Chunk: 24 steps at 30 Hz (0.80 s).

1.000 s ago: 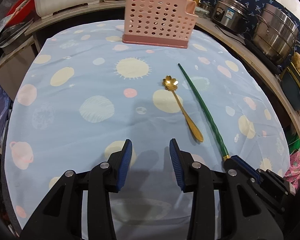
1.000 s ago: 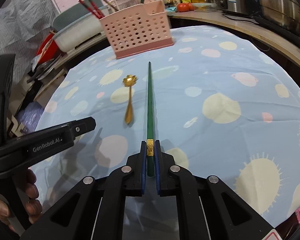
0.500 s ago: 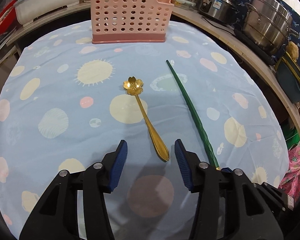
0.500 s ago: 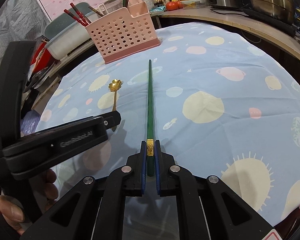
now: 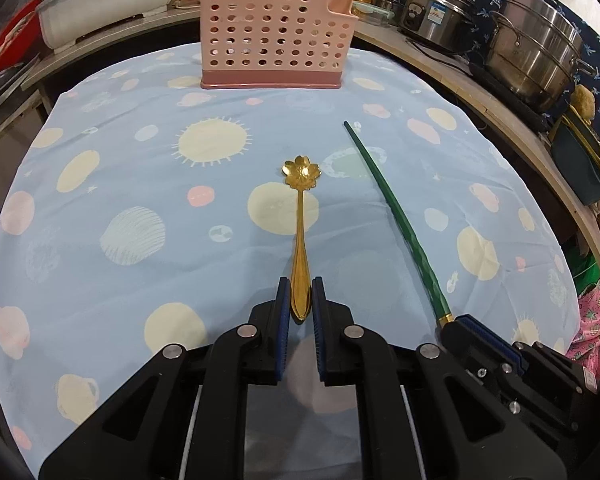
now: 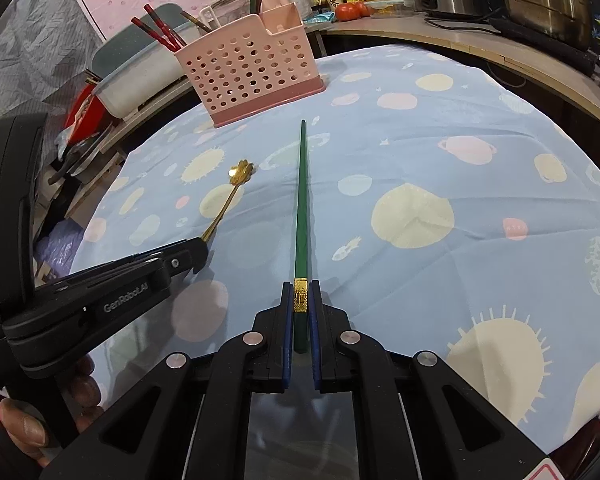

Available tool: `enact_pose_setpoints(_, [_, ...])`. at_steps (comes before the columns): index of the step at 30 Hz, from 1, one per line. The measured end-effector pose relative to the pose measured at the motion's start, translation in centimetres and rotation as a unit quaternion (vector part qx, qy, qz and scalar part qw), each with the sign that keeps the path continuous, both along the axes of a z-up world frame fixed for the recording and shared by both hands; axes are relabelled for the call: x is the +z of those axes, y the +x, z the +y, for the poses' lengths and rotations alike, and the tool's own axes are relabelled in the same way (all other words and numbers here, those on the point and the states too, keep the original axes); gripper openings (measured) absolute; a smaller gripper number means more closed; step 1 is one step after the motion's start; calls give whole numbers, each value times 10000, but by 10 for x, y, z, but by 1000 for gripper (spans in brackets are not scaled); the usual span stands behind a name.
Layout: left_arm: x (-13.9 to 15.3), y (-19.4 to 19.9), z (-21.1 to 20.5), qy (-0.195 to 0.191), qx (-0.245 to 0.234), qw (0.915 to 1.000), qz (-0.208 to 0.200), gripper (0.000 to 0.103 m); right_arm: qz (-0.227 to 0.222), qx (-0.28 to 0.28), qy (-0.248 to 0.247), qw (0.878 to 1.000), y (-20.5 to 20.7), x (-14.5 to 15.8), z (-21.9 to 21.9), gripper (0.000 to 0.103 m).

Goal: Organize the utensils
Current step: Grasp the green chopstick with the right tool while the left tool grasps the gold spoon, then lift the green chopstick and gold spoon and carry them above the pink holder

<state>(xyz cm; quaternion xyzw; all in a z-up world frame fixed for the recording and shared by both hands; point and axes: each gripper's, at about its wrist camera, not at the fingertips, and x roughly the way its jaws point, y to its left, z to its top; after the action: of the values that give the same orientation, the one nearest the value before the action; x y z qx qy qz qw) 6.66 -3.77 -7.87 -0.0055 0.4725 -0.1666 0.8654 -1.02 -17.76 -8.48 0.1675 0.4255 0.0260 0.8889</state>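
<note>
A pale blue tablecloth (image 5: 132, 168) printed with suns and planets fills both views, with a pink perforated utensil caddy (image 5: 276, 36) at top centre and steel pots (image 5: 536, 56) on a wooden counter at upper right. The left gripper (image 5: 300, 300) has just been closing, its jaws now clamped on the handle of the gold flower-bowl spoon (image 5: 301, 216) lying mid-frame. The right gripper (image 6: 300, 312) is clamped on the gold-banded end of a green chopstick (image 6: 302, 200), which points toward the caddy.

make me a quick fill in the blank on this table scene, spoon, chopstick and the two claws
The left claw has just closed on the gold ____ handle.
The right claw grips the ____ chopstick at its gold-banded end.
The pink basket stands at the table's ____ edge.
Missing words: spoon; green; far
</note>
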Motion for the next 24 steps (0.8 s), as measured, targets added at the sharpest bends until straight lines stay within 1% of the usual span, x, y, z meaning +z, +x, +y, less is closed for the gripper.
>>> enact_pose_setpoints(8, [28,-7,18,-170,168,9994,-267,10,-179,3,80,9998,-4,15,-2,7])
enact_pose_setpoints(15, [59,-5,29,-307,316,9973,-580,9,-513,-4,148,9986,-6,45,-7,7])
enact_pose_setpoints(18, [71,-2,33,-350,353,9964,-689,7,-669,-14,182,9976,-6,58,-10,7])
enact_pose_setpoints(19, [74,0,33,-356,366,9961,-723,2,-719,-10,200,9972,-5,62,-10,7])
enact_pose_setpoints(24, [89,8,36,-361,405,9945,-896,1,-927,-18,249,9954,0,81,-11,7])
